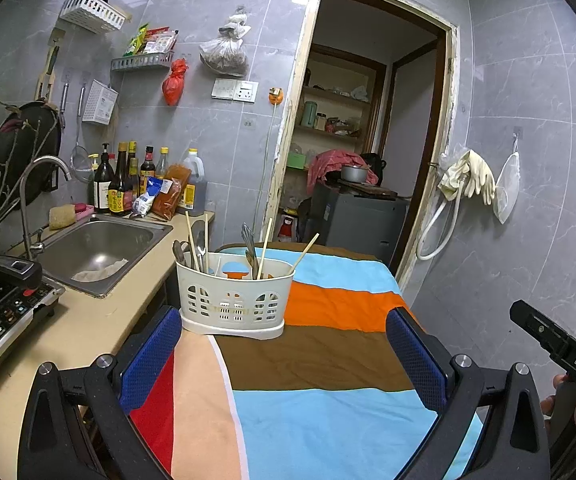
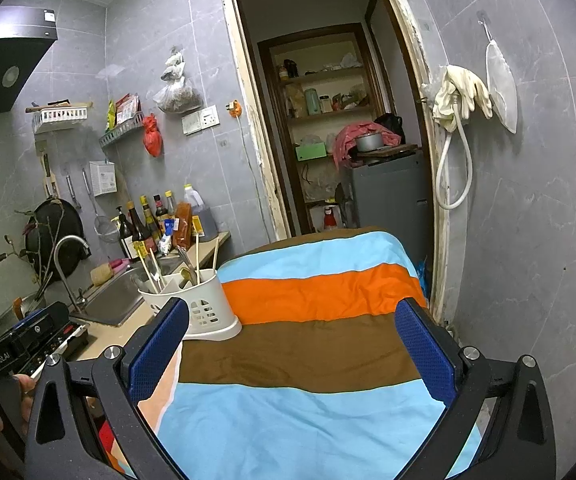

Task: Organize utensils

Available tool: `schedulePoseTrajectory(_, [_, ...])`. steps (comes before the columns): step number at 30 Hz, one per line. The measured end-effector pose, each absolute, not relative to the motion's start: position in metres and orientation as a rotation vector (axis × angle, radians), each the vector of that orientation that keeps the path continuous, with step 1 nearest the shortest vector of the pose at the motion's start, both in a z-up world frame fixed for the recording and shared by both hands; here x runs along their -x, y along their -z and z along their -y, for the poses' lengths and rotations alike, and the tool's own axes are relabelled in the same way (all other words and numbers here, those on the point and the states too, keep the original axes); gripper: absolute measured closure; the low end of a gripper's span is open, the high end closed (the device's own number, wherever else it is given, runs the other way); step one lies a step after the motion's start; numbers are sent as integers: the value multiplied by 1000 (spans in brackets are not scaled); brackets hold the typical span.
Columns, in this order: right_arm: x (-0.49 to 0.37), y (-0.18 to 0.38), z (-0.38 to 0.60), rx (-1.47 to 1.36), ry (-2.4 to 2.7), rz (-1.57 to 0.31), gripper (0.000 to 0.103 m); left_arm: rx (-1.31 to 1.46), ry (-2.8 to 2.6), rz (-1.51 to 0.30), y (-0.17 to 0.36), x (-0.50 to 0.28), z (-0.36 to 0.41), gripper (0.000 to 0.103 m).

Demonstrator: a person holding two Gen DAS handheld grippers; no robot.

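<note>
In the left wrist view, our jaws stand spread wide with nothing between them, the left gripper (image 1: 283, 354) hanging above the striped cloth (image 1: 328, 408) that covers the worktop. The utensil caddy (image 1: 235, 298) sits dead ahead and slightly left, near the worktop's left edge beside the sink (image 1: 99, 248), just past the left fingertip. It is white, slotted plastic, upright, with chopsticks (image 1: 265, 248) and metal spoons (image 1: 249, 246) standing up and leaning apart.

In the right wrist view, our right gripper (image 2: 292, 344) also has its jaws spread and empty. Here the caddy (image 2: 207, 312) lies off to the left, partly hidden behind the left finger. We judge the left hand nearer and better aligned.
</note>
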State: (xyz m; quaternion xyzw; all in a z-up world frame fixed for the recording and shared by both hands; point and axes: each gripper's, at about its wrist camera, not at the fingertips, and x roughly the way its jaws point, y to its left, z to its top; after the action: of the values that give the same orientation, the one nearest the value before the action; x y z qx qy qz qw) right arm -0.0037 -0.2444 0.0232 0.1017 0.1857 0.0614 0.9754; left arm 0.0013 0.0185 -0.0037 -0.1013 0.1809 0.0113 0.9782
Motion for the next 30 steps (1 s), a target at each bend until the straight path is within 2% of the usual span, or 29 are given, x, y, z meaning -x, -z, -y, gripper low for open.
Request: schedulePoseTrajectory(30, [11,-7,235,-218,-120,-404,2,202,-23,-374,8,-2,-25,0])
